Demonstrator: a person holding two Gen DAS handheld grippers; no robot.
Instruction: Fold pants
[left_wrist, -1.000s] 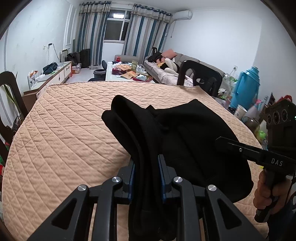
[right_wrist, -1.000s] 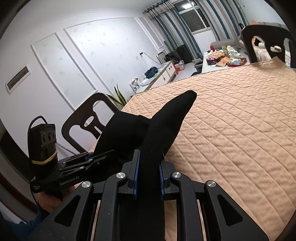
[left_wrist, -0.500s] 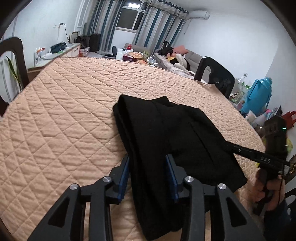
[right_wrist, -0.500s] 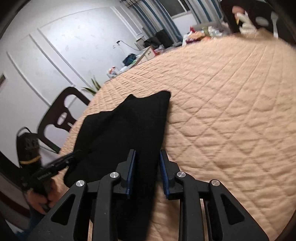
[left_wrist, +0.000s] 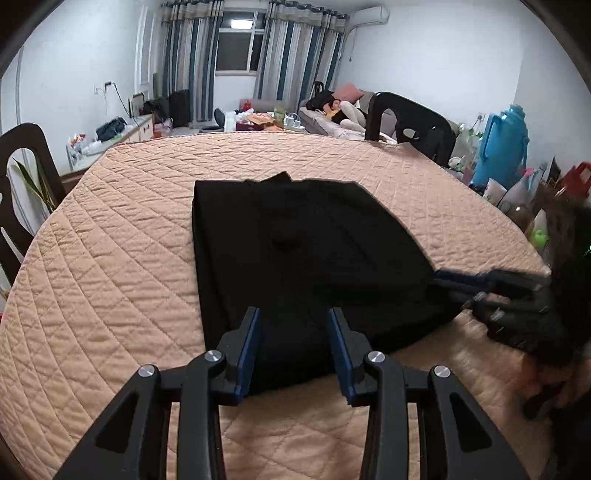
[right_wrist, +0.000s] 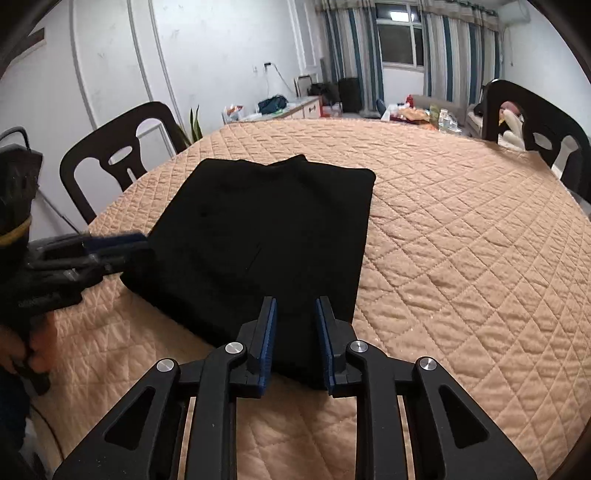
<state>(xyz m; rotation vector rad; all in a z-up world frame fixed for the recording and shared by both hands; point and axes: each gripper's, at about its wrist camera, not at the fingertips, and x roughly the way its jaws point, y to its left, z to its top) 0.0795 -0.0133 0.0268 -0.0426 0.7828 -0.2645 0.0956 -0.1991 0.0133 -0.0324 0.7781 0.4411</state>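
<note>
Black pants (left_wrist: 295, 251) (right_wrist: 266, 221) lie folded flat in a rough rectangle on the peach quilted table cover (left_wrist: 110, 258) (right_wrist: 461, 258). My left gripper (left_wrist: 293, 317) hovers at the pants' near edge, open, the cloth lying flat below the gap and free of the pads. My right gripper (right_wrist: 297, 306) sits at the other near corner; its jaws are closing slightly, cloth lies between them, and the pads do not press on it. Each gripper also shows, blurred, in the other's view: the right gripper (left_wrist: 461, 280) and the left gripper (right_wrist: 110, 243) at the pants' side corners.
Dark chairs stand around the table: a chair (left_wrist: 406, 118) at the far right, a chair (right_wrist: 118, 155) at the left, another chair (right_wrist: 535, 122) behind. A blue thermos (left_wrist: 502, 147) and small bottles crowd the right edge. Bare quilt stretches beyond the pants.
Both grippers held bunched, lifted pants a second ago. They came down, their jaws parted, and the pants now lie spread flat and folded on the table.
</note>
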